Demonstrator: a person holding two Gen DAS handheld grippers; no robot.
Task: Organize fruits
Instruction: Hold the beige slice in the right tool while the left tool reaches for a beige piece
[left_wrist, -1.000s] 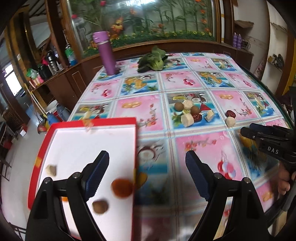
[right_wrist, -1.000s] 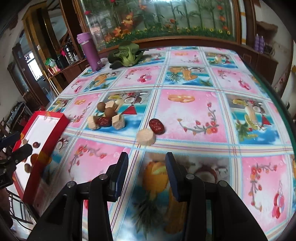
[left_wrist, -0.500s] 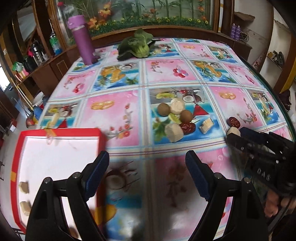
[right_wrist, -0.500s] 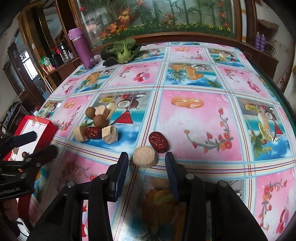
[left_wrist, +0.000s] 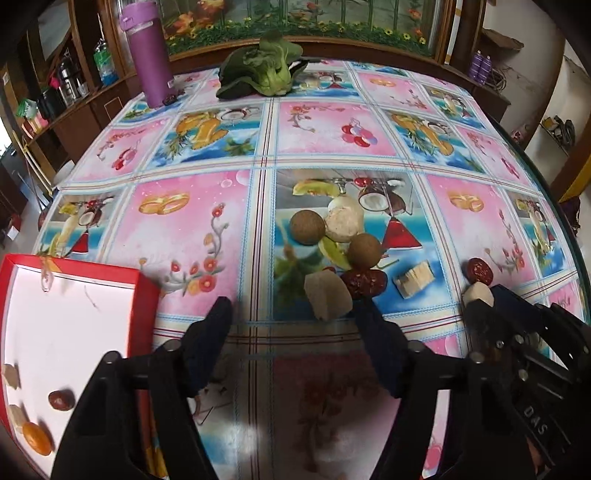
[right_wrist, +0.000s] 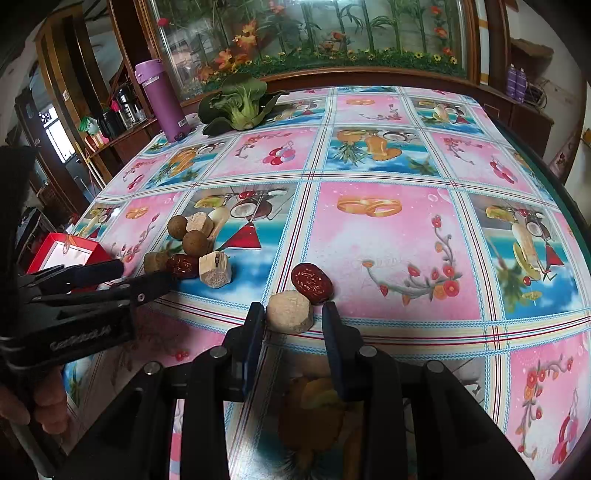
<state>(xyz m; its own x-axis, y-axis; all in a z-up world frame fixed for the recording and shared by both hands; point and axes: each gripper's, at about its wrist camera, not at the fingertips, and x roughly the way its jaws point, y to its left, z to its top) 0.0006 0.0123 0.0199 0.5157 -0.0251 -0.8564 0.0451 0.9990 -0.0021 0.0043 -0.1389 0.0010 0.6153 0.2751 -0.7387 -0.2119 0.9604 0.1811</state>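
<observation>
Across the fruit-print tablecloth (right_wrist: 388, 236), the right gripper (right_wrist: 293, 317) spreads its fingers around a pale chunk (right_wrist: 290, 312) beside a red date (right_wrist: 311, 283), while the left gripper (left_wrist: 295, 325), fingers apart and empty, nears the fruit pile (left_wrist: 343, 251) beside the red tray (left_wrist: 147, 288)

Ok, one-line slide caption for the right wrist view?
Open right gripper straddles a pale round chunk beside a red date.

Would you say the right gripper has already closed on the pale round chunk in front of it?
No: in the right wrist view the pale round chunk sits between the right gripper's fingers, with a gap on the right.
</observation>
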